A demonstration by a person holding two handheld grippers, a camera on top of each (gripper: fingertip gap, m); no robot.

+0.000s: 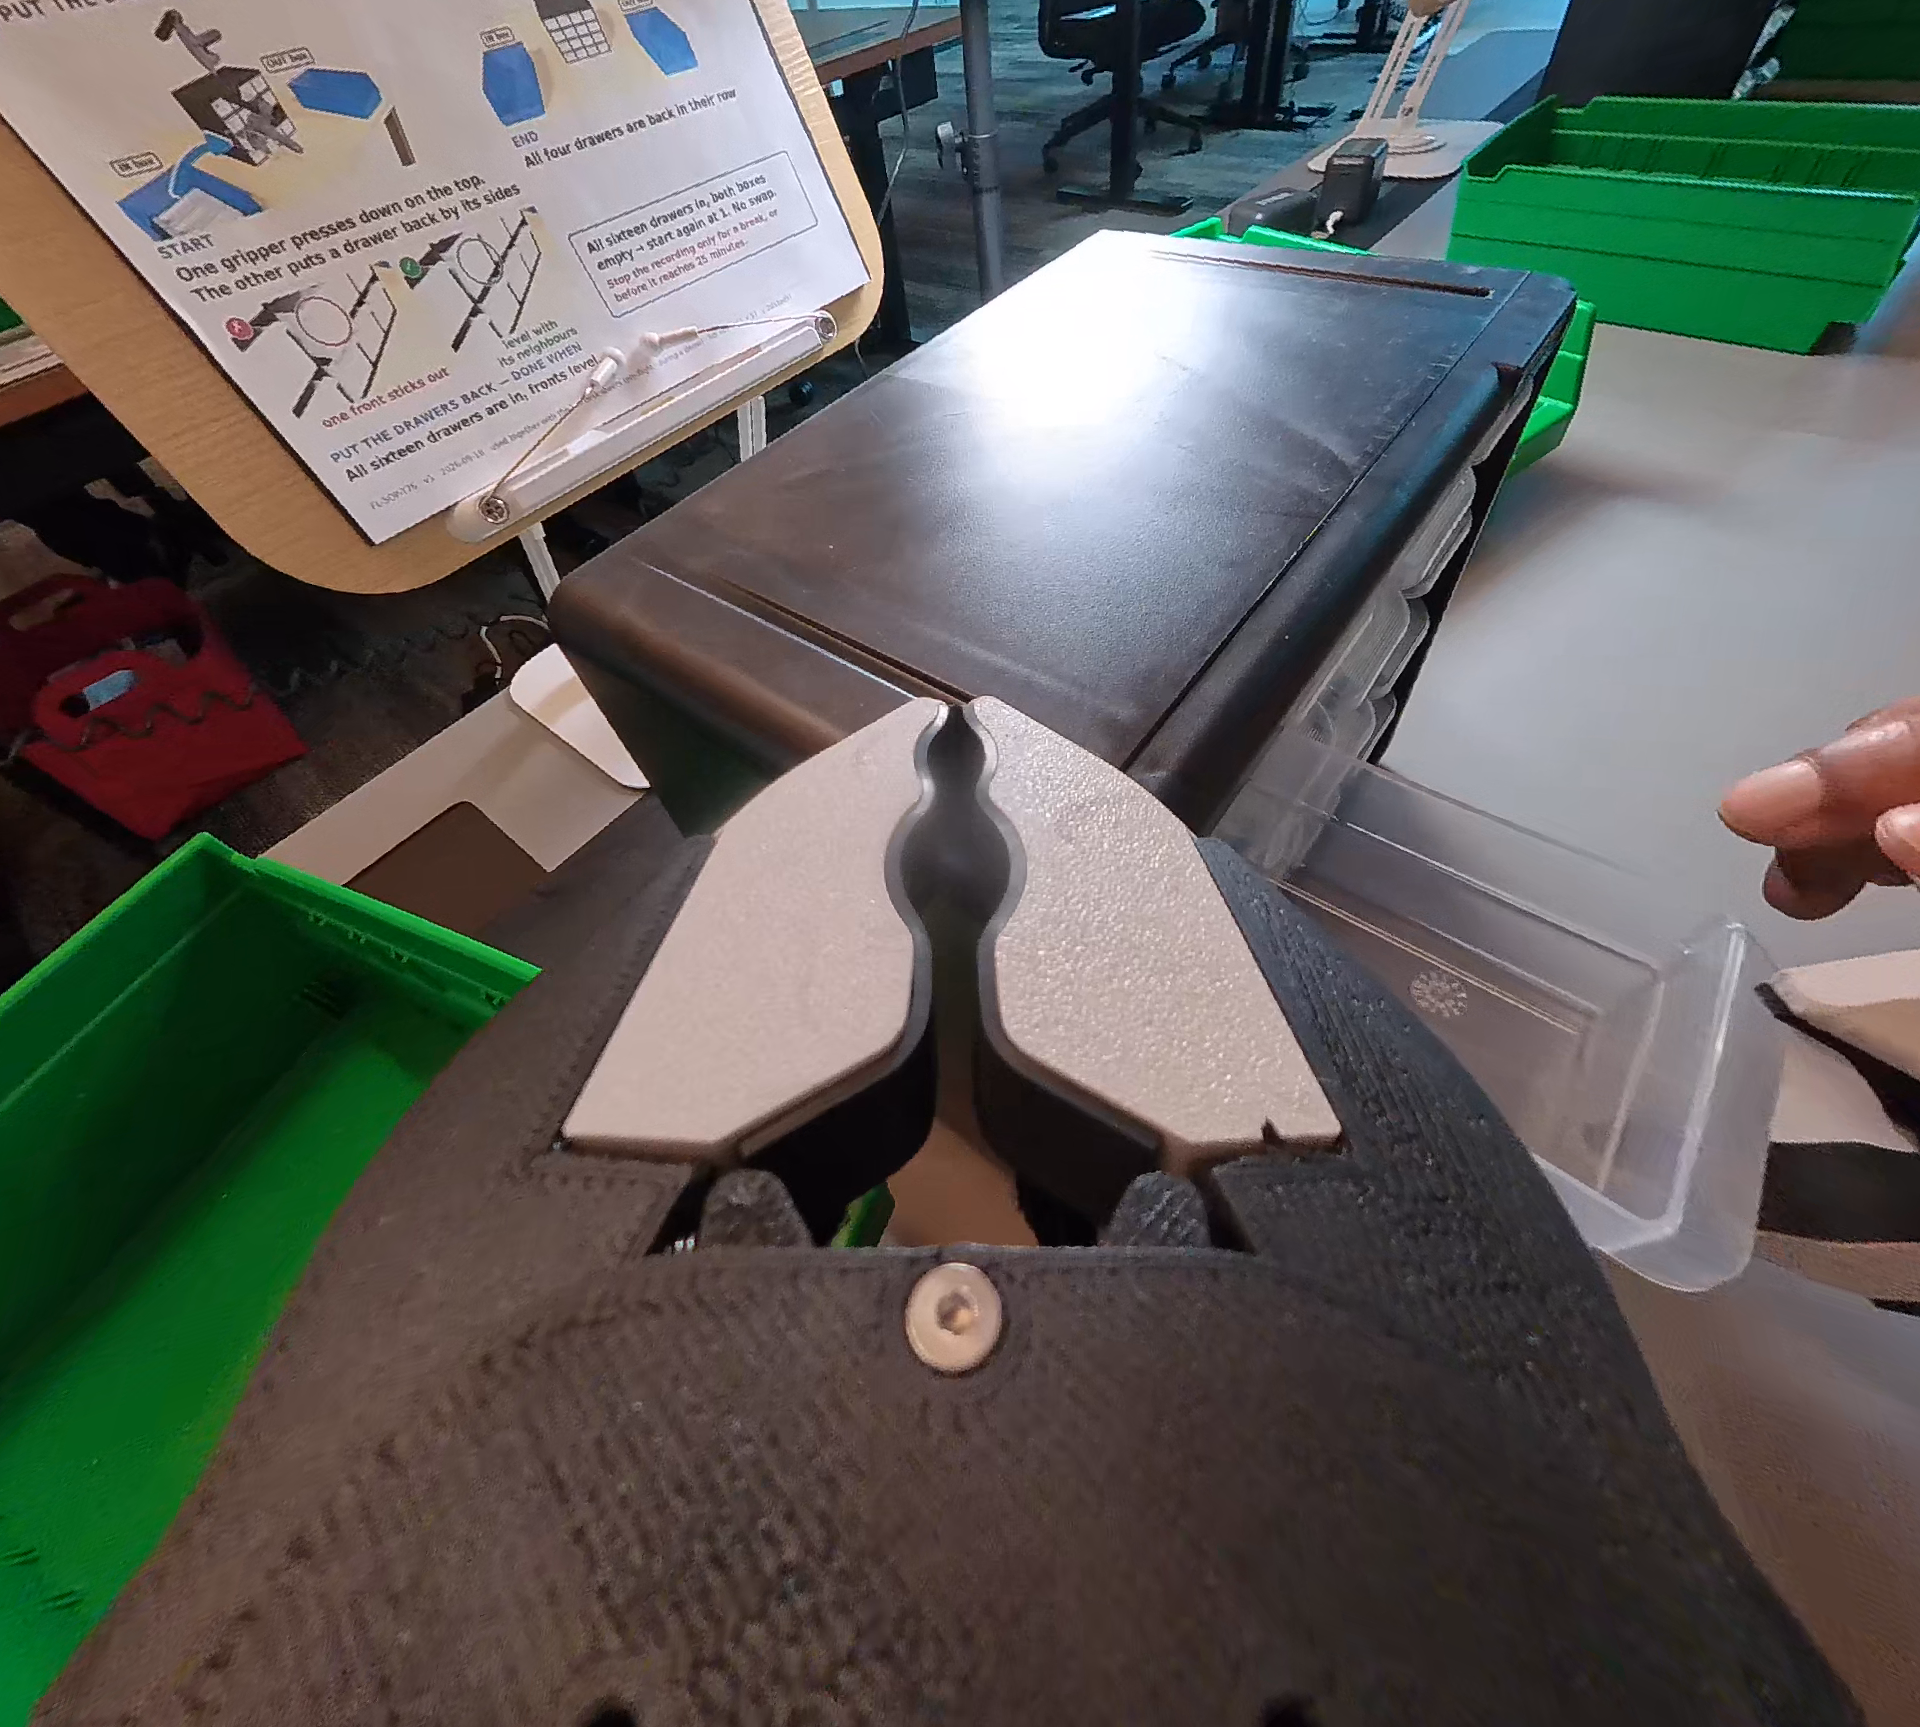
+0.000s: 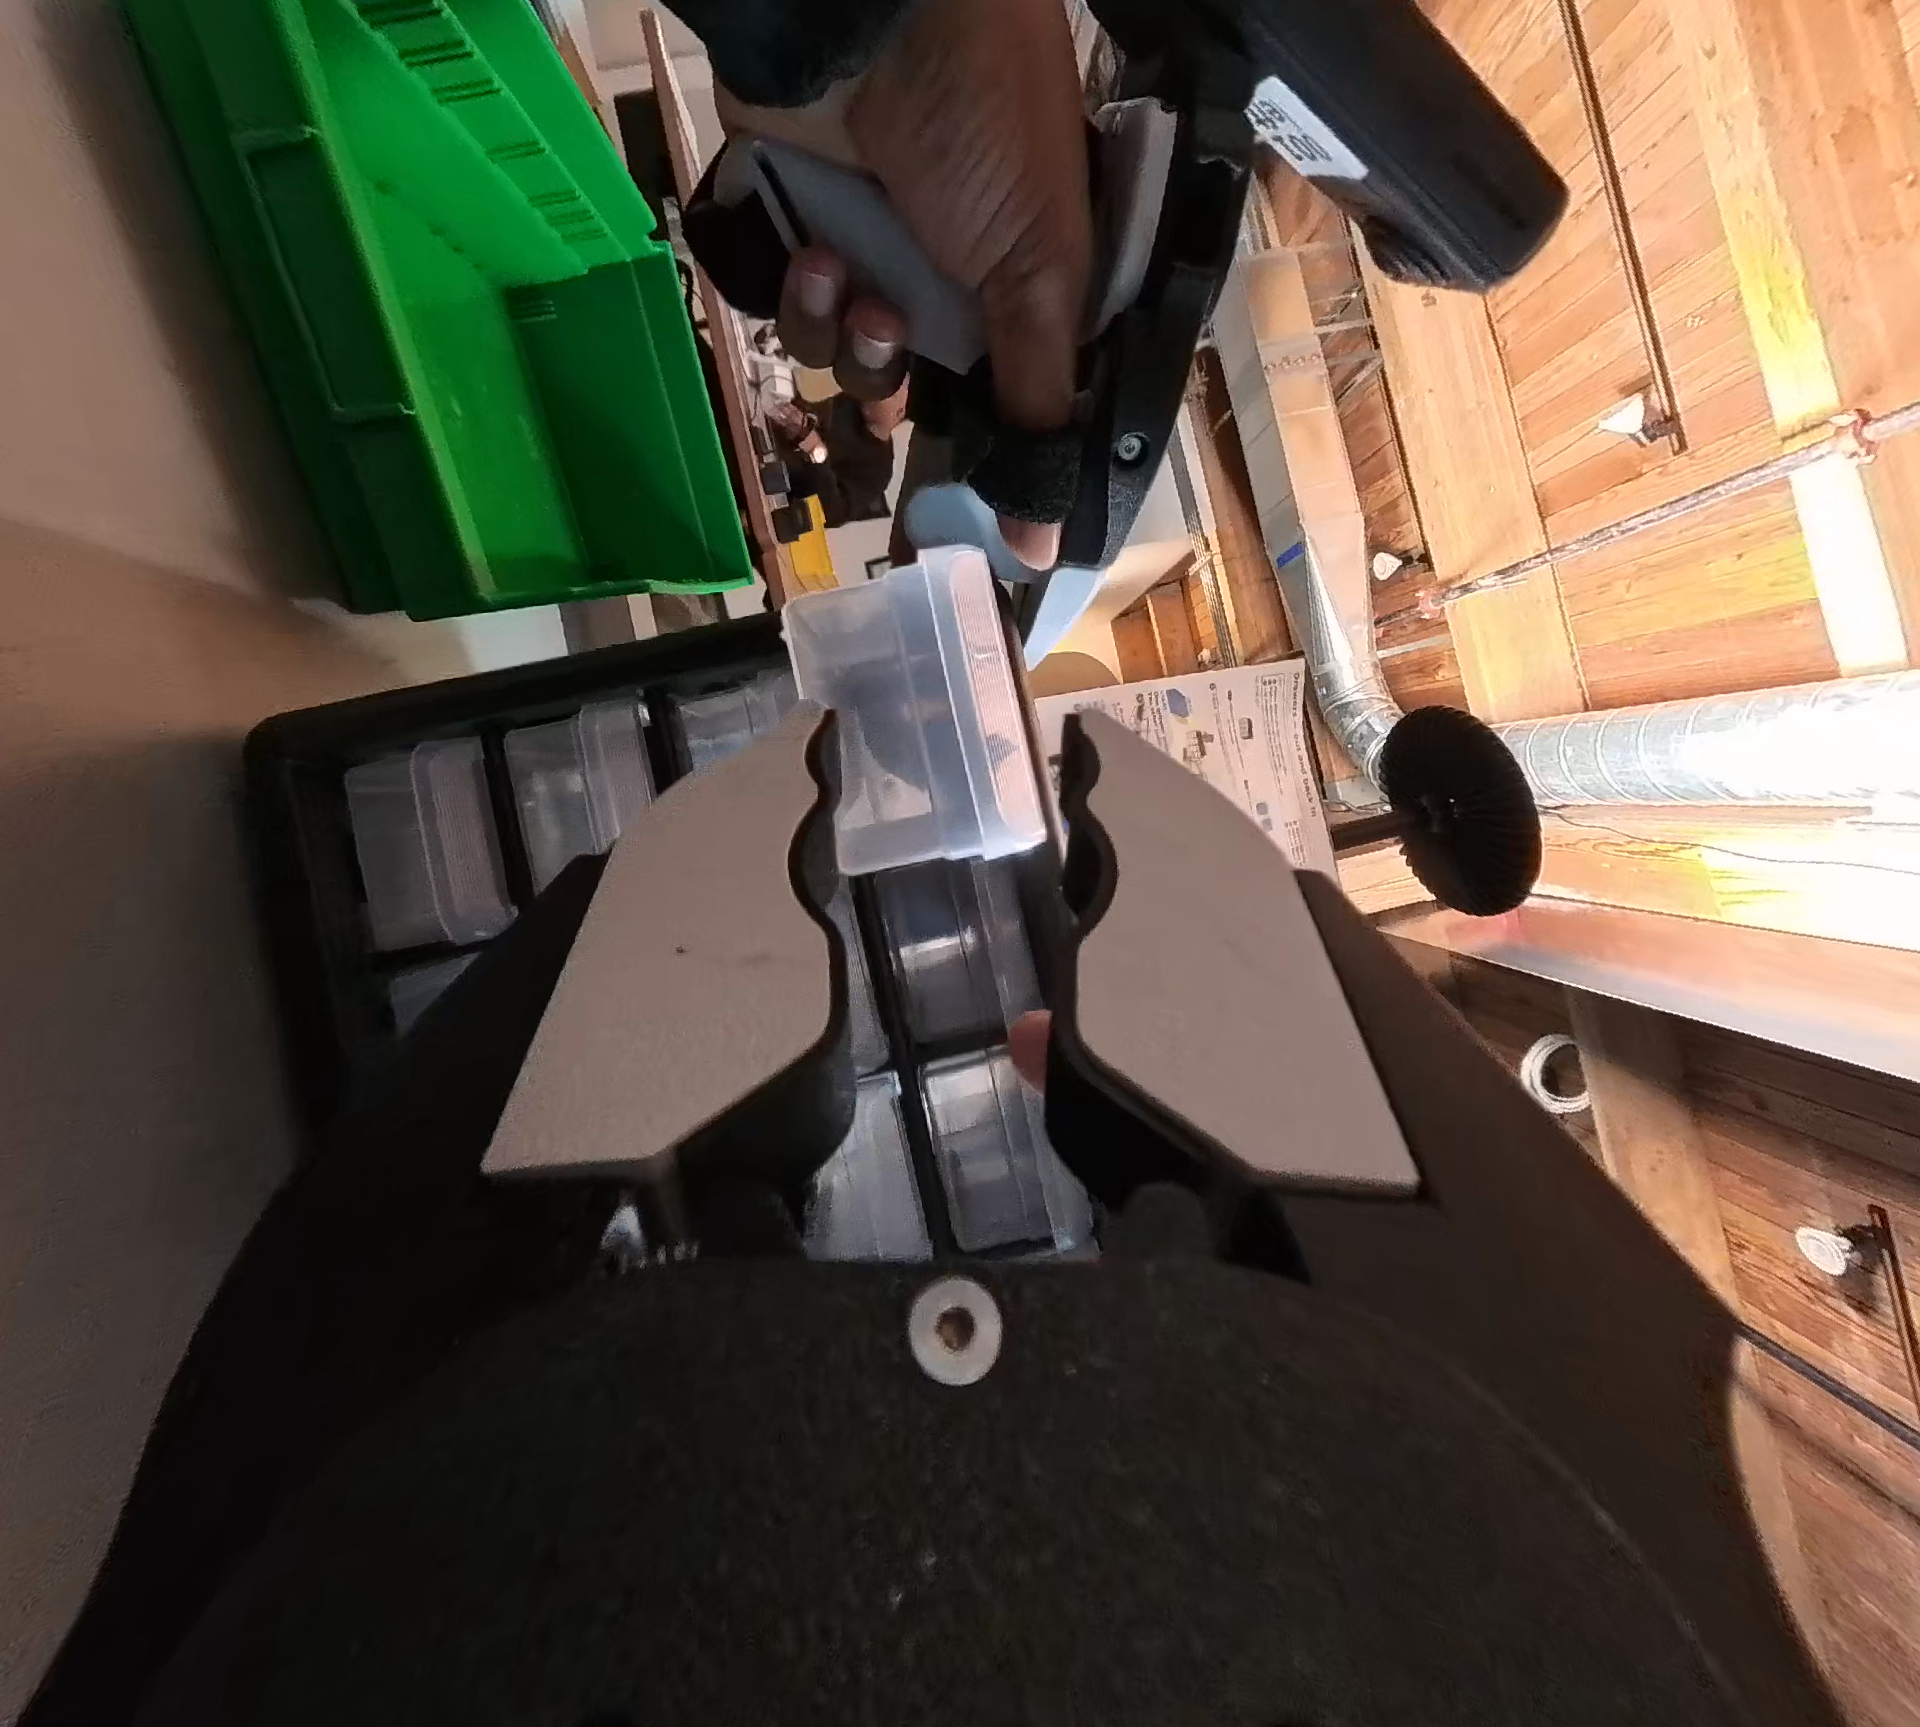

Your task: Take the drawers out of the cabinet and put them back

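The cabinet (image 1: 1091, 493), a dark plastic box, is seen across the middle of the left wrist view, with its front of small clear drawers turned toward the right of the frame. One clear drawer (image 1: 1538, 1033) is drawn far out at the lower right, its back end apparently still in its slot. In the right wrist view the same drawer (image 2: 914, 711) appears at the centre, just beyond the fingertips. The drawer is judged light, thin-walled and somewhat flexible, smooth enough to slip, and liable to crack or bow if squeezed hard; a hold across its two long side walls, near the front, is judged safest. The left gripper (image 1: 954, 721) is laid at the near edge of the cabinet top, its jaws closed together on nothing, in what looks like a steadying press. The right gripper (image 2: 945, 742) is rolled onto its side, so that table and bins stand upright in its frame; its jaws are apart, and whether they touch the drawer cannot be told. The hand (image 2: 966, 150) holding the left gripper fills the upper centre of the right wrist view. A green bin (image 1: 177, 1106) lies lower left, an instruction sheet (image 1: 395, 119) upper left.
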